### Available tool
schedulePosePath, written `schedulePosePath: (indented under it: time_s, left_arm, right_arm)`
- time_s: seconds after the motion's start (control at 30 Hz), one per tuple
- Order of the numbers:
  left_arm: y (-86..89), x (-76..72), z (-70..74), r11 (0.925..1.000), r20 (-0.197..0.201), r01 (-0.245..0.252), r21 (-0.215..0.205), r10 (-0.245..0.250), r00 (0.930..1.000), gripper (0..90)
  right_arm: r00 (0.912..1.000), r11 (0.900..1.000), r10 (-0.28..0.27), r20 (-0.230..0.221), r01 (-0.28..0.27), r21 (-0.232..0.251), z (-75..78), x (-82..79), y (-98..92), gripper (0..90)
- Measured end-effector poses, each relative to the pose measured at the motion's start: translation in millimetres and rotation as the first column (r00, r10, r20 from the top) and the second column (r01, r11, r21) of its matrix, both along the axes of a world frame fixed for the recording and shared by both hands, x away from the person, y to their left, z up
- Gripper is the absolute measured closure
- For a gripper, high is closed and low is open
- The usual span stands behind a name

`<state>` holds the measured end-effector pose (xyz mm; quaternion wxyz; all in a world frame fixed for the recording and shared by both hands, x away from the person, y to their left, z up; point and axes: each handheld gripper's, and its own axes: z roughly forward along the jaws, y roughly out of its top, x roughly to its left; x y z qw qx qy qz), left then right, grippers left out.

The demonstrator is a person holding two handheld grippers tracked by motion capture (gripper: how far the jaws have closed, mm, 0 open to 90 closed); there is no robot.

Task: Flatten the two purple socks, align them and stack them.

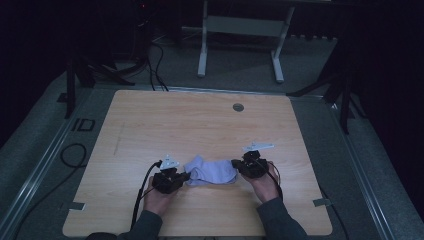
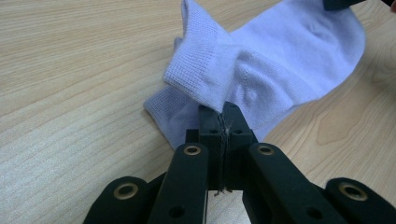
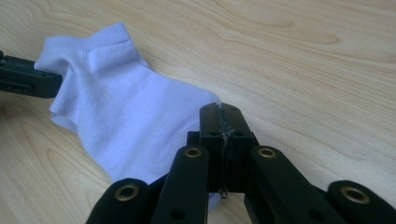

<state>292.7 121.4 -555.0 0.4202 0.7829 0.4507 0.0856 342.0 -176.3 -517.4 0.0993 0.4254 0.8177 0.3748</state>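
Note:
A pale lavender ankle sock (image 1: 212,171) lies flat on the wooden table (image 1: 200,120) near its front edge, between my two grippers. My left gripper (image 1: 184,177) is at the sock's cuff end. In the left gripper view the jaws (image 2: 219,109) stand pressed together with the folded cuff of the sock (image 2: 280,60) pinched at their tips. My right gripper (image 1: 236,165) is at the toe end. In the right gripper view its jaws (image 3: 219,112) are closed on the edge of the sock's toe (image 3: 126,121). The left gripper's jaw tip (image 3: 23,77) shows at the far cuff.
A round grey grommet (image 1: 238,107) sits near the table's far edge. Bare wood spreads behind and beside the sock. Past the table stand a white desk frame (image 1: 240,30) and dark stands; a black cable (image 1: 75,155) loops on the floor at the left.

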Motion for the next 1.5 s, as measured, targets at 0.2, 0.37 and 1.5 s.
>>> schedulePosePath:
  time_s: [0.2,0.37,1.5]
  left_arm:
    - [-0.1,0.0,-0.5,1.0,-0.002,-0.001,0.003,0.001,1.0,88.8]
    - [-0.1,-0.1,-1.0,1.0,-0.003,-0.002,0.007,0.002,1.0,88.8]
    - [18.5,-7.8,15.0,0.9985,0.055,-0.031,-0.044,0.034,0.9979,63.9]
  right_arm:
    - [0.9999,1.0,0.005,-0.01,-0.005,-0.026,-7.9,-3.1,-1.9,88.5]
    - [0.9998,0.998,-0.007,-0.017,0.005,-0.066,-21.8,-4.7,-1.5,88.5]
    - [0.9996,0.989,0.004,0.029,0.001,-0.148,-34.4,-10.0,5.6,88.2]
